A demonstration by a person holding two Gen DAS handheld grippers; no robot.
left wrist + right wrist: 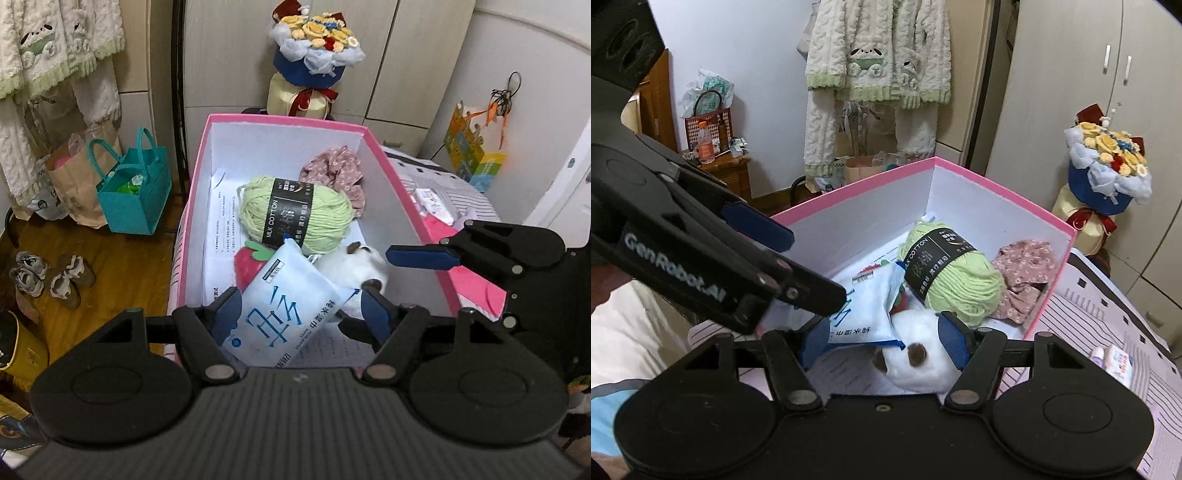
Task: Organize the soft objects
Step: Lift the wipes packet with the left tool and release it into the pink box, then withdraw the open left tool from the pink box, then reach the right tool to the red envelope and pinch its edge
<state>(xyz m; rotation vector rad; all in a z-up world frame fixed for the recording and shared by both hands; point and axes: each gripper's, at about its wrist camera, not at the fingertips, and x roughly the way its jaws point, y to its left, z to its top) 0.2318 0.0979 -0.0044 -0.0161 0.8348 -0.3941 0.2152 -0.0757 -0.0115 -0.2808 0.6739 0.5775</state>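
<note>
A pink box (284, 120) (997, 184) with white inside walls holds a green yarn ball (295, 214) (956, 284), a floral pink cloth (336, 170) (1023, 273), a red strawberry toy (251, 269) and a white plush (354, 267) (916, 365). A blue-white wet-wipe pack (291, 306) (864, 306) leans on the strawberry between the fingers of my left gripper (301, 314), which is open with a gap at the right pad. My right gripper (886, 343) is open around the plush. Only its right pad touches the plush.
The box sits on a striped bed cover (1108, 314) with small packs (1119, 363) lying at the right. A bouquet (314, 48) stands behind the box. On the wooden floor to the left are a teal bag (133, 188) and shoes (48, 277). Printed paper lines the box floor.
</note>
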